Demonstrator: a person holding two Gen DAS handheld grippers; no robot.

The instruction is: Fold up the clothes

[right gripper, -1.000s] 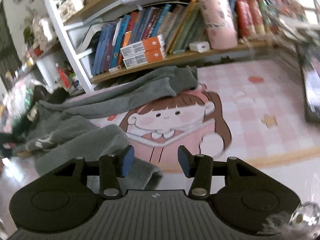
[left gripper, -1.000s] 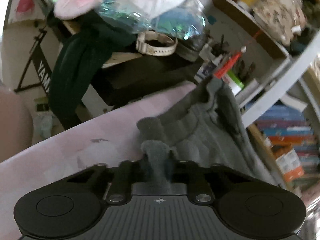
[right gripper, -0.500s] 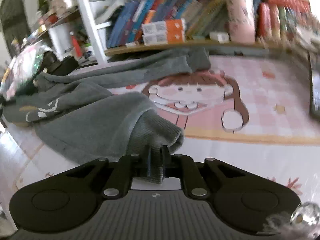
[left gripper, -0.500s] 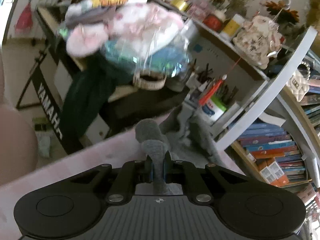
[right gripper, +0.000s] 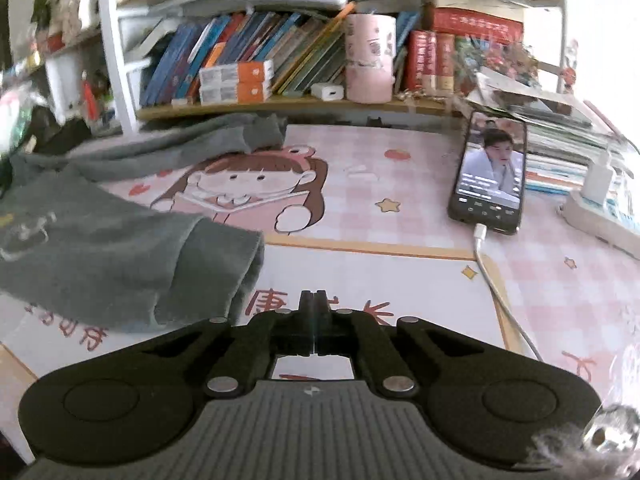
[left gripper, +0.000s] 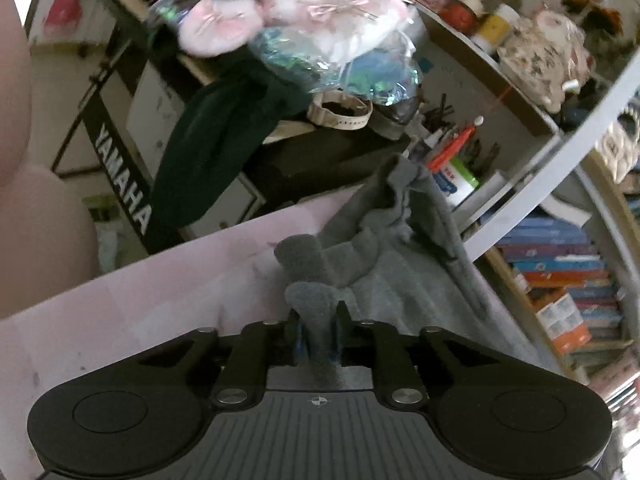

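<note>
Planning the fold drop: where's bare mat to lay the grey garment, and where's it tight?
Free: the white band of the mat ahead of the right gripper, between the grey garment and the charging cable; also the cartoon-girl print behind it. Crowded: the right side by the phone, and the back edge along the bookshelf.

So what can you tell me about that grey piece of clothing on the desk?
The grey garment looks like a soft, fleecy knit with a pale print on its front. It lies rumpled on the pink cartoon desk mat, one long part stretched toward the bookshelf. The left gripper has its jaws shut on a bunched fold. The right gripper is shut on nothing, beside a ribbed cuff.
</note>
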